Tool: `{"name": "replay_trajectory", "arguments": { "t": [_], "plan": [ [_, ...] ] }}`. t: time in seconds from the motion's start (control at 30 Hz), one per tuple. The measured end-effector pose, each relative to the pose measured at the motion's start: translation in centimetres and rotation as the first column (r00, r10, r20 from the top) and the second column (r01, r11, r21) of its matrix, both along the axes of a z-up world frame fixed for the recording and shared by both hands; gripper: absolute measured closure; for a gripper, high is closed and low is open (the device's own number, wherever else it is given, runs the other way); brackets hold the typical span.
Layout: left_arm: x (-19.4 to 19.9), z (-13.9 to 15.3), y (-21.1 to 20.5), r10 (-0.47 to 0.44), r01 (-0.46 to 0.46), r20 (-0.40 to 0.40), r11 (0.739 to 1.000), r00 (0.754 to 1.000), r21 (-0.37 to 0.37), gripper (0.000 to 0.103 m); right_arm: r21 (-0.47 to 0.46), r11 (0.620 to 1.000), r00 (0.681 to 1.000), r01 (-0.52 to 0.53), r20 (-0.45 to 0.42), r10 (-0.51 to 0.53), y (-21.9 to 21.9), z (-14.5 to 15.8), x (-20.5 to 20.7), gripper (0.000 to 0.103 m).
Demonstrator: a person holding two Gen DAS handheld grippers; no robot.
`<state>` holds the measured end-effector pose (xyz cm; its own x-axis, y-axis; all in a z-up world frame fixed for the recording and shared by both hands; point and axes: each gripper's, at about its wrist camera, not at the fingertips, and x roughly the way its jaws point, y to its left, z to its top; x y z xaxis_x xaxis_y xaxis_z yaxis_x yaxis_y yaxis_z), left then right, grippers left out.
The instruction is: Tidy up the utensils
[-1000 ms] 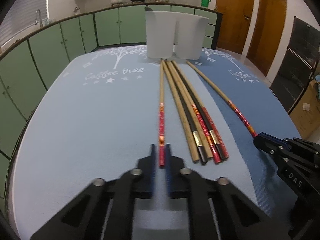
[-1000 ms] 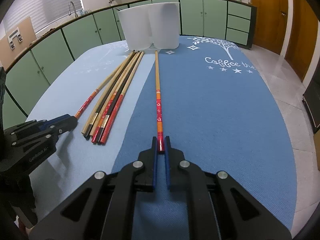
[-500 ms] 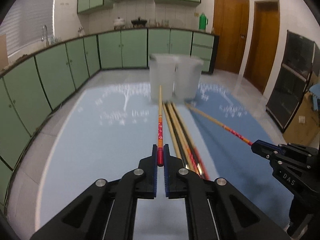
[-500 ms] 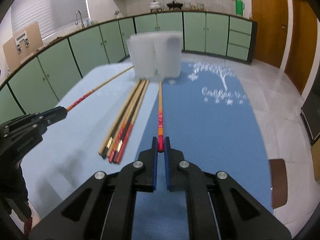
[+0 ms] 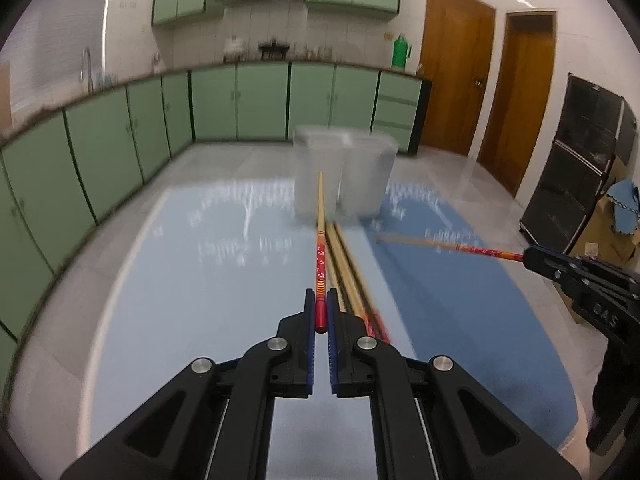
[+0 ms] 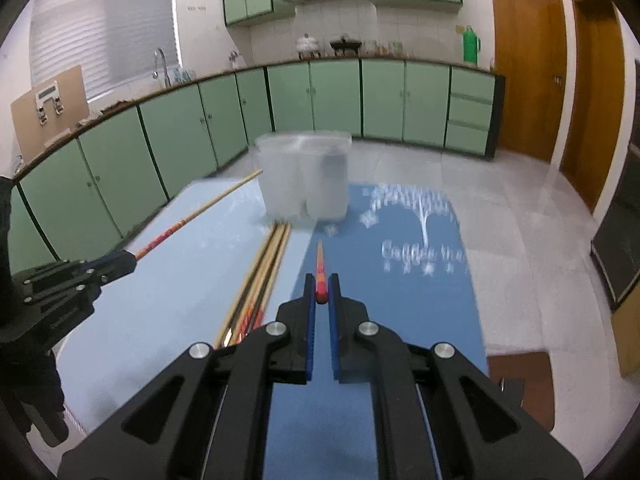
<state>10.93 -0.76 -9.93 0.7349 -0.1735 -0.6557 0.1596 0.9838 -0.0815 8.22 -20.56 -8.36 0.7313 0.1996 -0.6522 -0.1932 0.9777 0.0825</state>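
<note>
Both tools had lifted a chopstick off the table: left tool (image 5: 321, 307) pinched one chopstick (image 5: 320, 240), right tool (image 6: 321, 287) another (image 6: 320, 270); remaining chopsticks (image 6: 260, 280) and blurred cups (image 6: 304, 176) lay below, partly hidden

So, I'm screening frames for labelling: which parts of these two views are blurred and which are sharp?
Left wrist view: the translucent white plastic containers and the blue printed tablecloth are motion-smeared, while the left hand-held gripper and its red-ended wooden chopstick stay crisp. Right wrist view: same pattern; the white tablecloth lettering is streaked, and the right hand-held gripper is sharp.
</note>
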Motion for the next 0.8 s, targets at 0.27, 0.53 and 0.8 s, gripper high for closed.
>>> {"name": "replay_trajectory", "arguments": {
  "t": [0.27, 0.53, 0.8],
  "plan": [
    [1.3, -5.9, 0.0, -0.007, 0.009, -0.117, 1.0, 0.993, 0.016, 0.097, -0.045, 0.999, 0.991, 0.001, -0.132, -0.007, 1.3, -6.3, -1.1, 0.098],
    [0.9, -8.0, 0.4, -0.019, 0.021, -0.162, 1.0, 0.987, 0.006, 0.091, -0.027, 1.0, 0.986, 0.0, -0.165, -0.005, 1.5, -8.3, -0.7, 0.098],
    [-0.7, -8.9, 0.6, -0.025, 0.027, -0.164, 1.0, 0.986, 0.01, 0.079, -0.008, 1.0, 0.984, 0.004, -0.179, -0.006, 1.2, -8.9, -0.6, 0.098]
  ]
}}
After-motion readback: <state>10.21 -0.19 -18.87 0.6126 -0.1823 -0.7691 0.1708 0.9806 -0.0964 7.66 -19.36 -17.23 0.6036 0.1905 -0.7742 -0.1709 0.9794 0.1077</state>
